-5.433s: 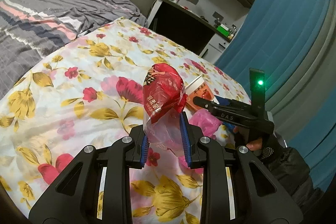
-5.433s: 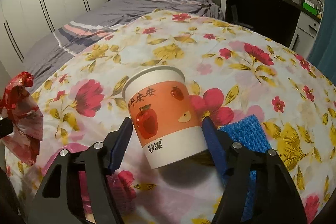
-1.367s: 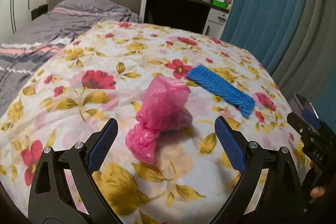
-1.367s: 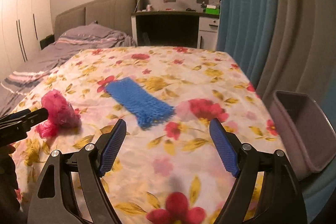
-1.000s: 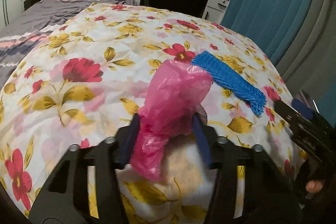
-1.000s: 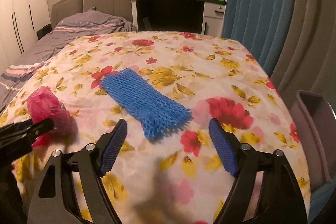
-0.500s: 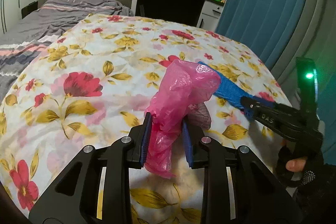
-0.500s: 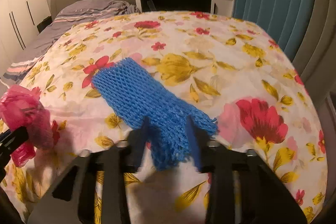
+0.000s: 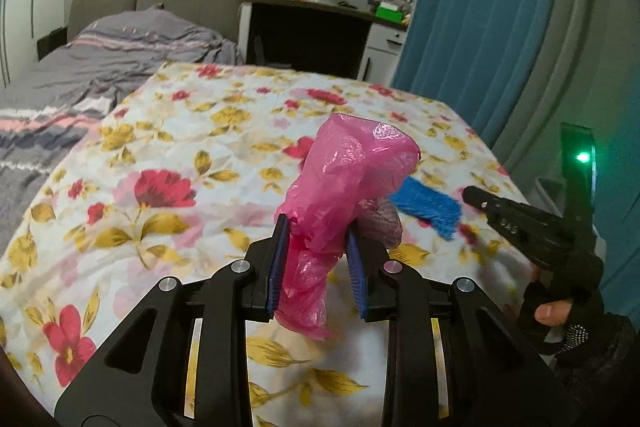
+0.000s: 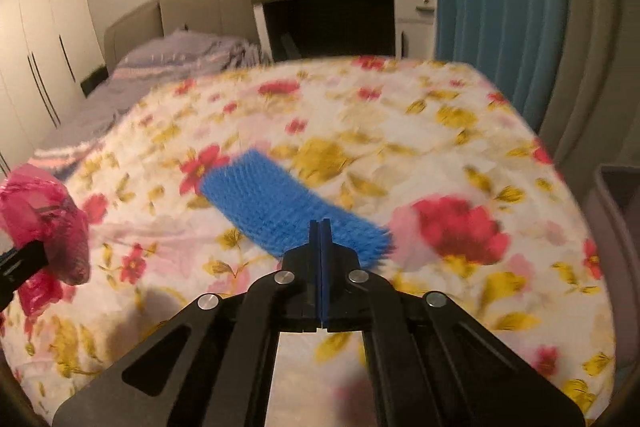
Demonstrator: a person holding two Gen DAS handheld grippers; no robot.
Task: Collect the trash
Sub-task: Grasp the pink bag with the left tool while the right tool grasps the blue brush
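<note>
My left gripper (image 9: 318, 227) is shut on a crumpled pink plastic bag (image 9: 344, 187) and holds it above the floral cloth; the bag also shows at the left edge of the right wrist view (image 10: 44, 211). A blue foam net sleeve (image 10: 280, 207) lies on the cloth, and it also shows in the left wrist view (image 9: 428, 205). My right gripper (image 10: 320, 227) has its jaws fully together over the near end of the sleeve; whether it pinches the sleeve I cannot tell. The right gripper also shows in the left wrist view (image 9: 472, 193).
The floral tablecloth (image 9: 160, 163) covers a table. A grey bin (image 10: 616, 219) stands off the table's right edge. A bed with grey bedding (image 9: 100, 63) is behind on the left. A desk (image 9: 320, 27) and blue curtain (image 9: 480, 27) are at the back.
My left gripper has lifted the pink bag higher off the cloth. My right gripper has closed its jaws completely at the near end of the blue sleeve, and the view has tilted up.
</note>
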